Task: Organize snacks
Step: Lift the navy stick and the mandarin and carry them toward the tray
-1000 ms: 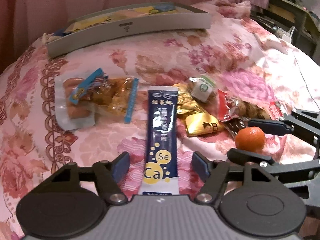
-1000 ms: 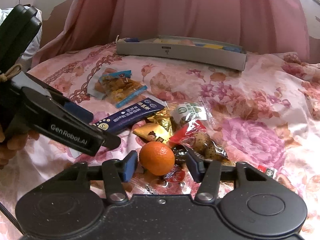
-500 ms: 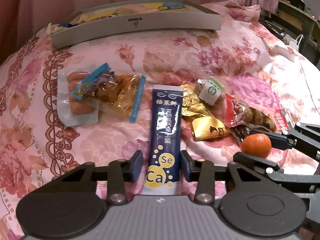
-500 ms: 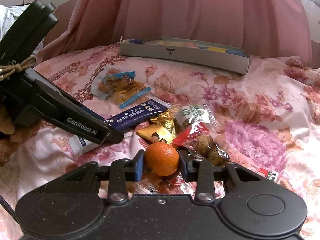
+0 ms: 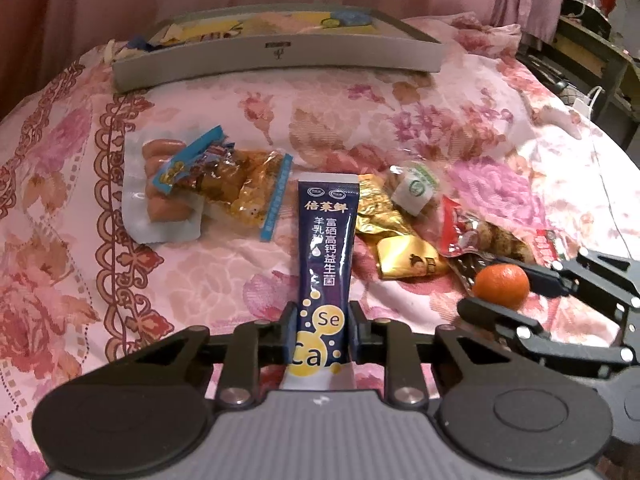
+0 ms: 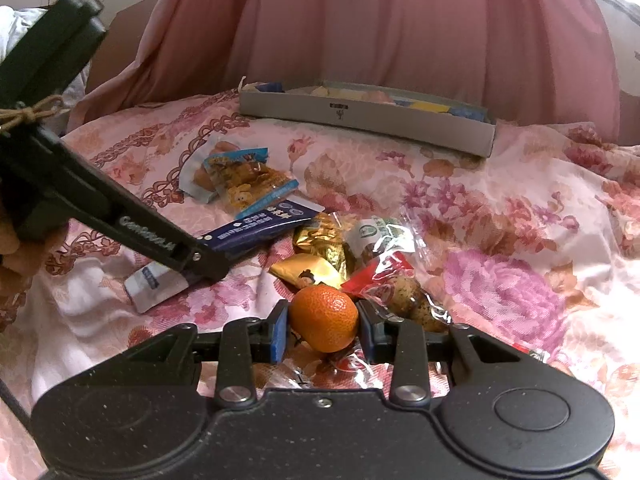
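Observation:
A long dark blue sachet (image 5: 326, 256) with yellow dots lies on the floral bedspread, and my left gripper (image 5: 320, 332) is shut on its near end. The same sachet (image 6: 264, 224) shows in the right wrist view, pinched by the left gripper (image 6: 208, 260). My right gripper (image 6: 322, 326) is shut on a small orange mandarin (image 6: 324, 318), also seen as the mandarin (image 5: 500, 284) at the right of the left wrist view. Between them lie gold packets (image 5: 396, 240), a green-and-white wrapped snack (image 5: 416, 190) and a red bag of nuts (image 5: 480, 232).
A shallow grey tray (image 5: 276, 56) holding several snacks sits at the far side of the bed; the tray (image 6: 360, 116) also appears in the right view. A sausage pack (image 5: 160, 196) and a yellow-and-blue snack bag (image 5: 240, 192) lie left. Pink curtain behind; furniture (image 5: 592, 56) at far right.
Both grippers closed: the left jaws came in onto the blue sachet's near end, the right jaws onto the mandarin. Neither hand shifted much.

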Demonstrator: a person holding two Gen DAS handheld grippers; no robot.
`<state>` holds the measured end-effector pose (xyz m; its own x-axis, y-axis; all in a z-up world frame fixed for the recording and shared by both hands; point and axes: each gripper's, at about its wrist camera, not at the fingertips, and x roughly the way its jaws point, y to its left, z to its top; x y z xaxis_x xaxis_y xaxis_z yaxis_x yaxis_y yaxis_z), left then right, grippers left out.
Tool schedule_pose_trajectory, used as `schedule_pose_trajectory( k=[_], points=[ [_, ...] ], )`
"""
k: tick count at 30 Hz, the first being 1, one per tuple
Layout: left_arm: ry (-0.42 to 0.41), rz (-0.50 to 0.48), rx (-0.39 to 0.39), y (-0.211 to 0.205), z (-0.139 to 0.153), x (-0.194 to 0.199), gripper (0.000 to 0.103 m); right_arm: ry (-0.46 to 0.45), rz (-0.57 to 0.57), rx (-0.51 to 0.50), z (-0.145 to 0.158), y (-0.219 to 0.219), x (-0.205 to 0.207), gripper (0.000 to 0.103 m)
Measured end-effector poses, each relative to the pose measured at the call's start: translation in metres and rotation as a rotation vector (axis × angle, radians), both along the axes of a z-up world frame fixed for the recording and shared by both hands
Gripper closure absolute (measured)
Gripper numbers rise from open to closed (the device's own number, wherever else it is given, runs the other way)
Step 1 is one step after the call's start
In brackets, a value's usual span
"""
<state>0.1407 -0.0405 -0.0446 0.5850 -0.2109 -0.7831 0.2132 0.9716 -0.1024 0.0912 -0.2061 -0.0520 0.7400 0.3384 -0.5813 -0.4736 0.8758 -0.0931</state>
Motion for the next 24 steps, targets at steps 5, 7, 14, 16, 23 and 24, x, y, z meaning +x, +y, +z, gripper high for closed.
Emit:
schedule_pose_trajectory(
  k=[5,7,14,16,23,24],
  points=[
    [-0.009,0.011,0.0,-0.003,0.006,-0.006,0.076,-0.033,-0.018,0.006,0.004,-0.003,-0.002,0.066],
    [-0.02,0.016,-0.009,-0.002,0.009,-0.007,0.076,-0.047,-0.023,0.007,0.006,-0.004,-0.003,0.066],
    [-0.063,0.024,-0.036,0.0,0.021,-0.012,0.076,-0.072,-0.031,0.03,0.014,-0.006,-0.007,0.066],
    [-0.073,0.023,-0.04,0.001,0.025,-0.012,0.076,-0.082,-0.031,0.037,0.019,-0.006,-0.008,0.066],
    [-0.118,0.045,-0.063,0.007,0.04,-0.005,0.076,-0.126,-0.03,0.045,0.039,-0.004,-0.006,0.066],
    [-0.125,0.046,-0.063,0.008,0.042,-0.004,0.076,-0.133,-0.029,0.045,0.042,-0.003,-0.005,0.066]
  ],
)
